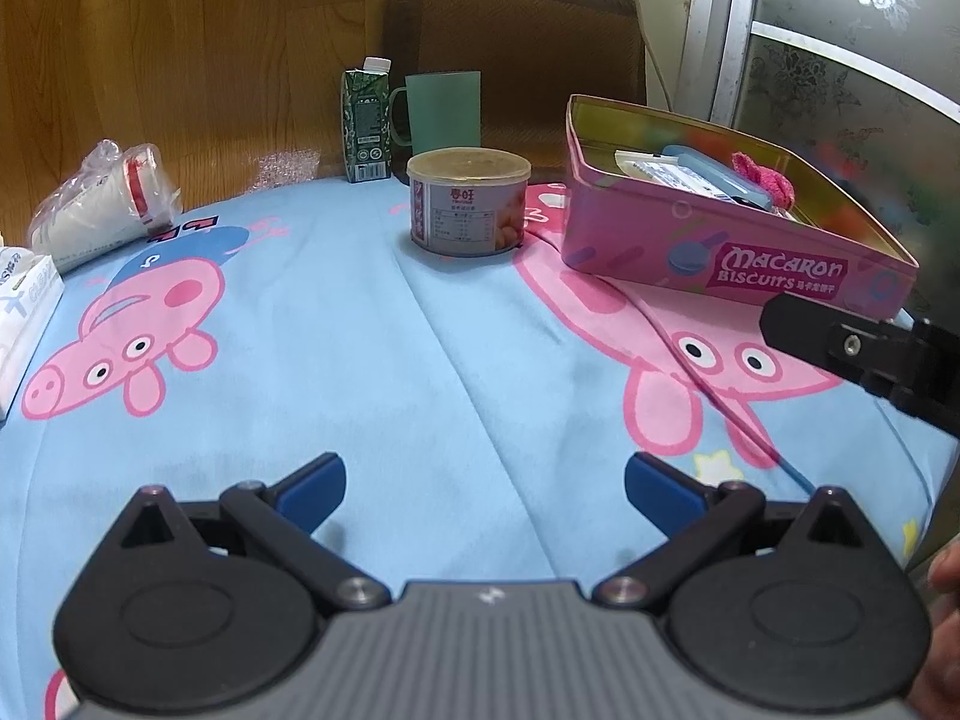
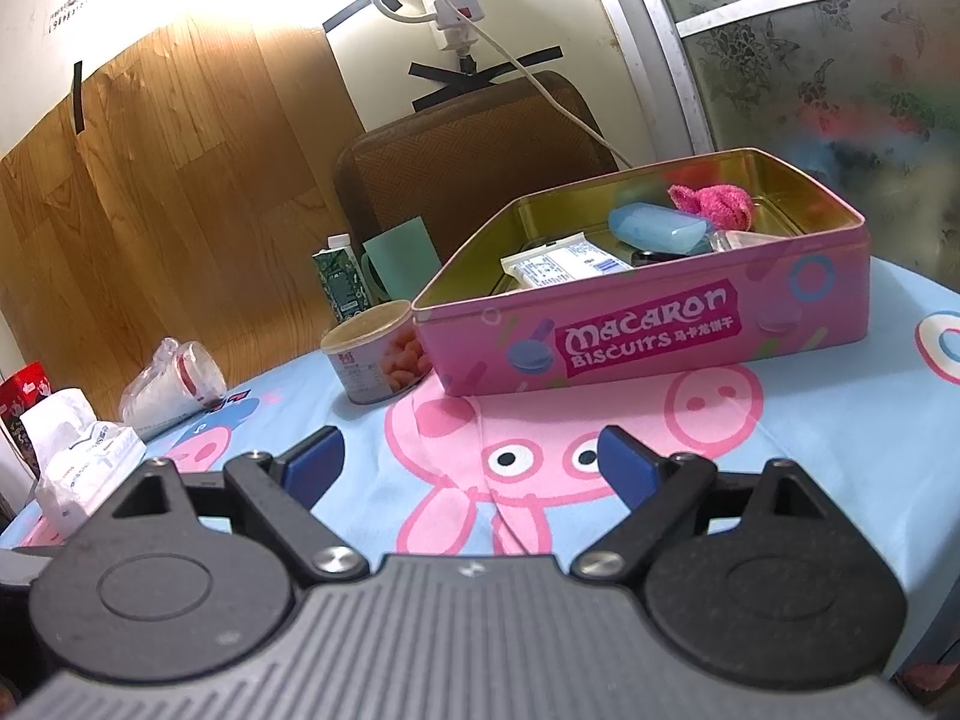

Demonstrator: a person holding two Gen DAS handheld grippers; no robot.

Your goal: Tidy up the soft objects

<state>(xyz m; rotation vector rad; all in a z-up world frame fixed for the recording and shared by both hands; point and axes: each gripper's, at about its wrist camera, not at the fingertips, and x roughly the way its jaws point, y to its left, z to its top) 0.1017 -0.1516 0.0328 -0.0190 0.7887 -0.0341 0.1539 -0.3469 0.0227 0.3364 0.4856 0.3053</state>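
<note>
A pink Macaron Biscuits tin [image 2: 648, 342] stands open on the blue cartoon-pig cloth; it also shows in the left wrist view [image 1: 690, 240]. Inside lie a pink fluffy cloth [image 2: 714, 201], a blue case [image 2: 654, 228] and a white packet [image 2: 558, 264]. The cloth also shows in the left wrist view [image 1: 765, 177]. My left gripper [image 1: 485, 495] is open and empty, low over the cloth. My right gripper [image 2: 471, 465] is open and empty, in front of the tin. Part of the right gripper's black finger [image 1: 840, 348] shows at the right edge of the left wrist view.
A round snack can [image 1: 468, 201] stands left of the tin. A green carton [image 1: 366, 120] and a green mug [image 1: 441, 108] stand behind it. A bagged stack of paper cups [image 1: 102, 204] and a tissue pack [image 1: 24, 324] lie at the left. A brown chair [image 2: 474, 150] stands behind the table.
</note>
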